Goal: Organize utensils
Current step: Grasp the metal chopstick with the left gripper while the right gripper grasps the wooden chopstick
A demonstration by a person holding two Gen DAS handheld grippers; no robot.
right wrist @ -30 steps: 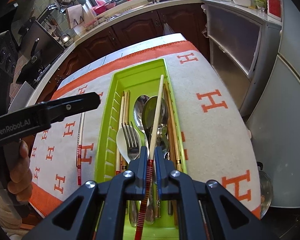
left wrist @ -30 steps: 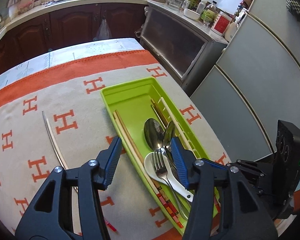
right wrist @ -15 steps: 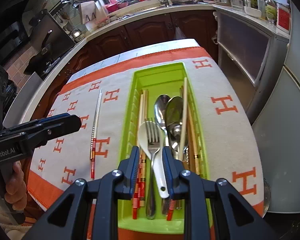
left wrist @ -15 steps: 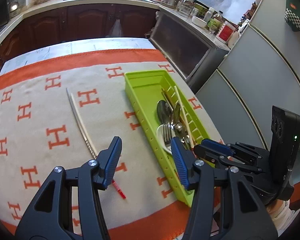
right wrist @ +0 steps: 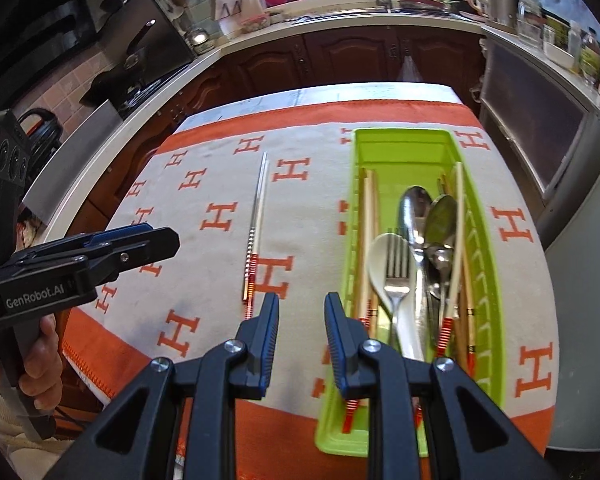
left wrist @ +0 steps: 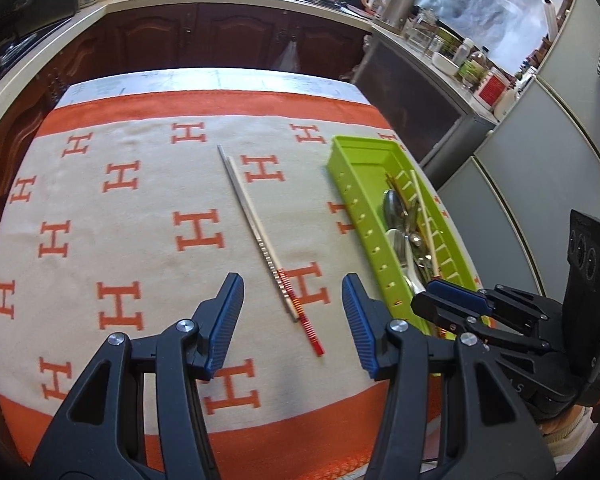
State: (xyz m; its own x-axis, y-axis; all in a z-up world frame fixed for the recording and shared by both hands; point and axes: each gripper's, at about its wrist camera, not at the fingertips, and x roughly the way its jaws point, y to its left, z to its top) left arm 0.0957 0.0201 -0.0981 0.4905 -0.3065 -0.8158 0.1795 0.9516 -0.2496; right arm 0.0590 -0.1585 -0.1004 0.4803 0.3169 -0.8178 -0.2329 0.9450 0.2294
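At the left edge of the right wrist view a person's hand (right wrist: 40, 354) grips the handle of the left gripper (left wrist: 292, 304), which hangs low over the cloth (left wrist: 112, 216), a beige spread with orange H marks and an orange border that covers the bench (left wrist: 204, 78). Its blue-padded fingers (left wrist: 226, 320) stand wide apart with nothing between them.

Just ahead of that gap lies a pair of chopsticks (left wrist: 260, 240), side by side on the cloth, pale and thin at the far end, with red-striped handles at the near end. One reaches a little further toward the near edge than the other. They lie well apart from the tray and touch neither gripper.

Further right, the right gripper (right wrist: 302, 312) hovers over the cloth between the loose chopsticks and the tray. Its fingers (right wrist: 270, 320) are parted by a narrow gap and hold nothing.

Right again sits the green tray (right wrist: 404, 138), long and narrow, lying lengthwise on the cloth with its far half bare. In its near half lie more chopsticks (right wrist: 370, 220) along the left wall, a white spoon (right wrist: 380, 256) with a fork (right wrist: 396, 264) resting on top of it, two metal spoons (right wrist: 416, 208) with bowls pointing away, and another pale chopstick (right wrist: 458, 216) beside the slotted right wall. A few smaller pieces sit under the metal spoons, though I could not say for certain what they are.
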